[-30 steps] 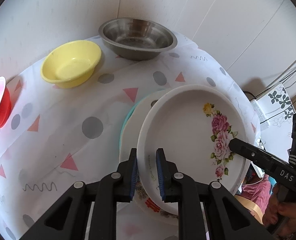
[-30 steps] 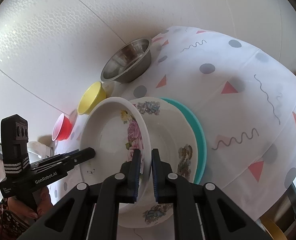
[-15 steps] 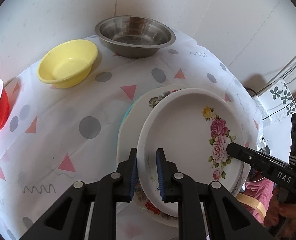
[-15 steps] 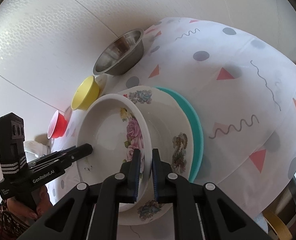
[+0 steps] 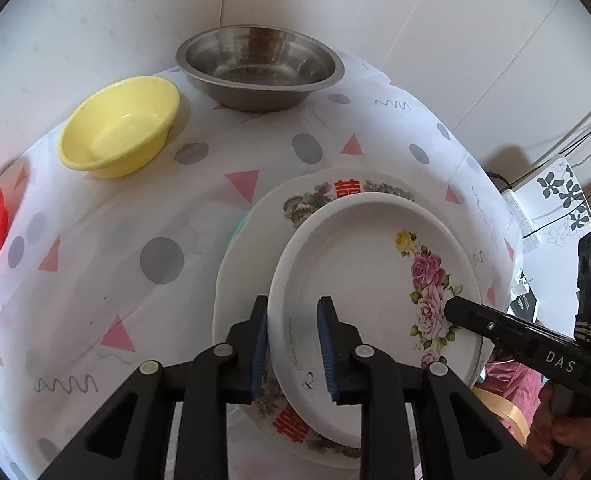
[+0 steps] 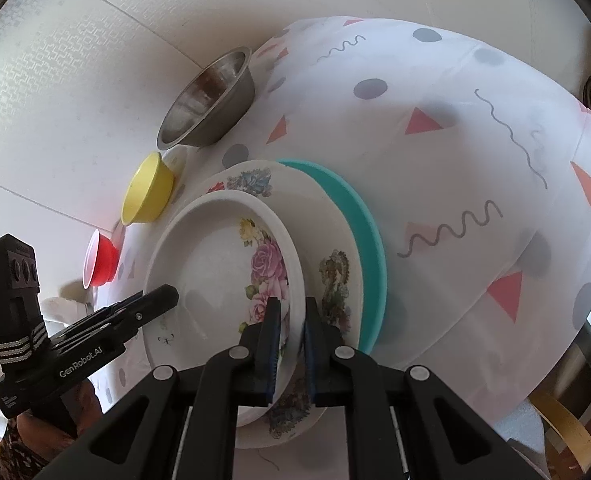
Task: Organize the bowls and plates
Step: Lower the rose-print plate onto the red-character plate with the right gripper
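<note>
Left gripper opening, steel bowl beyond

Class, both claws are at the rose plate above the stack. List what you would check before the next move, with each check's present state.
1. Grip: right claw shut on the rim of the white round rose-patterned plate: ok.
2. Release: left claw clear of that rim: not ok; jaws opening, rim between them.
3. Rose-patterned plate over the white plate with red characters: ok.
4. Rose-patterned plate resting flat: cannot tell.
5. Stack base: teal plate at the bottom: ok.
6. Round steel bowl and yellow plastic bowl apart from the stack: ok.
</note>
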Demonstrator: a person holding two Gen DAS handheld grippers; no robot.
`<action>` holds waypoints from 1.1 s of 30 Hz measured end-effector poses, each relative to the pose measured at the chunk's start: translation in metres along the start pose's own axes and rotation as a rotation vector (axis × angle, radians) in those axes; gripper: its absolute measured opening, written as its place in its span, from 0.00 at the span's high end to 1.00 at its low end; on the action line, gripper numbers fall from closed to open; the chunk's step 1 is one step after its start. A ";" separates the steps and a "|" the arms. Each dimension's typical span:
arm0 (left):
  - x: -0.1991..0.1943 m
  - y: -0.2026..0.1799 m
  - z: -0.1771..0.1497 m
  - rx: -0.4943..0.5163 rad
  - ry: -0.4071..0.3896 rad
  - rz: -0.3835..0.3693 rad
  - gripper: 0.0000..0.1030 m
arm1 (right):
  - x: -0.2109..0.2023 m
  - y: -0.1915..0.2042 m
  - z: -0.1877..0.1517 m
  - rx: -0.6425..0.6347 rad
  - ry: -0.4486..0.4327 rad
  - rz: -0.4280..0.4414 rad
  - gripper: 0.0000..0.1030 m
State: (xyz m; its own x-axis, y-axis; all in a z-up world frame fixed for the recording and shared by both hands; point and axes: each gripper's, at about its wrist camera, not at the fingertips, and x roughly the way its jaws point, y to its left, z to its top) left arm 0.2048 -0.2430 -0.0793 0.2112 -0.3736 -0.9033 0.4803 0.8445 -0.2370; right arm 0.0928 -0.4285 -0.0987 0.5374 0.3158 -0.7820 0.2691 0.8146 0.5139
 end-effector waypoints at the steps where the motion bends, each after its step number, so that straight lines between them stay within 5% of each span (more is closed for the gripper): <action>1: 0.000 -0.001 0.000 0.000 0.003 0.003 0.77 | 0.000 0.000 0.001 0.008 0.006 -0.003 0.90; 15: 0.002 0.007 0.010 -0.096 0.081 -0.054 0.69 | 0.009 0.007 0.018 0.093 0.094 -0.081 0.90; 33: 0.003 -0.004 0.011 -0.002 0.135 0.024 0.69 | 0.010 0.017 0.028 0.035 0.090 -0.157 0.90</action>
State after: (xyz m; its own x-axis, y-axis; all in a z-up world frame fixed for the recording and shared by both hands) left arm 0.2127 -0.2514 -0.0770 0.1056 -0.2980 -0.9487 0.4745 0.8535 -0.2153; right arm 0.1250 -0.4253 -0.0879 0.4129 0.2296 -0.8814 0.3726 0.8404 0.3935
